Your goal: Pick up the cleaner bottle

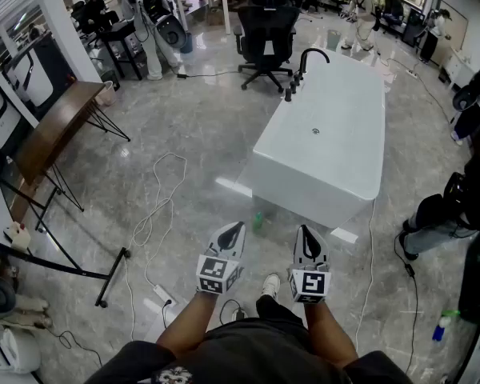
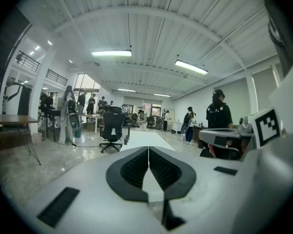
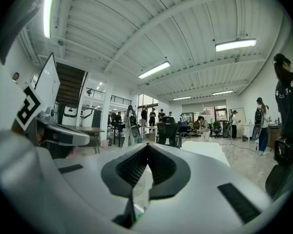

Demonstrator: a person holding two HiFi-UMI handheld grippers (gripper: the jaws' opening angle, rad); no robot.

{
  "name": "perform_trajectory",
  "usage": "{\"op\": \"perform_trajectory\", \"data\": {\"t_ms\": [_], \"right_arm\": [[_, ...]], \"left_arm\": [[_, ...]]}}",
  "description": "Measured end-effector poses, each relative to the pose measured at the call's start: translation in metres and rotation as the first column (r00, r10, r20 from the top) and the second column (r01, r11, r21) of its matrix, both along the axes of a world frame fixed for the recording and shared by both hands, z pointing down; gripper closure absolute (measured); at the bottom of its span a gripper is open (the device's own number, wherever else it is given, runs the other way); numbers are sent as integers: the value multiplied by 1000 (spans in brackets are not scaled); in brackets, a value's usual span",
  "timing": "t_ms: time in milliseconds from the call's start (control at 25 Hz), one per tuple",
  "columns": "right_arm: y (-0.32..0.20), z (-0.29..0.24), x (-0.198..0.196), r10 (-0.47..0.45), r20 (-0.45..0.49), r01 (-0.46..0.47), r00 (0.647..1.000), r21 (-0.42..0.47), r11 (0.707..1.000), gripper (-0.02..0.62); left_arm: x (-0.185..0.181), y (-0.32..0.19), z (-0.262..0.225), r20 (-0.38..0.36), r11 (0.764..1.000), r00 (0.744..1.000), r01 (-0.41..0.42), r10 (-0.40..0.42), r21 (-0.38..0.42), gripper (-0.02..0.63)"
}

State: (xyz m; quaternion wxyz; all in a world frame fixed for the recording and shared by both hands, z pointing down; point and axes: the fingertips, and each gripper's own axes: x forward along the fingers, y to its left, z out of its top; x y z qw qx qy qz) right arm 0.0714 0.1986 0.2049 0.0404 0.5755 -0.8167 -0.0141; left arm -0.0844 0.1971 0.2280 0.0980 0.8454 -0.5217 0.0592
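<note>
both the left gripper [image 1: 238, 229] and the right gripper [image 1: 303, 232] are clenched on nothing, and the small green cleaner bottle [image 1: 258, 221], seemingly upright, stands on the floor [image 1: 184, 190] just ahead between them, slightly nearer the left.

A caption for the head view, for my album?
Shut, the left gripper and right gripper face a white bathtub with a green bottle at its foot.
</note>
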Motion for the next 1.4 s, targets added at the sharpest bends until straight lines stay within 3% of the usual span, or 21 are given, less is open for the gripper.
{"op": "perform_trajectory", "data": {"t_ms": [440,960,1400], "right_arm": [[-110,12,28,-54,14,54,998,-19,998,578],[-184,33,17,-42,45,44,998,-54,998,578],[-229,71,-33,102,-5,-102,995,-111,989,578]], "left_arm": [[34,-104,16,34,999,999,41,-40,-32,598],[16,-165,45,67,994,997,39,-33,-104,598],[-29,-234,97,48,983,991,-115,123,-141,598]]}}
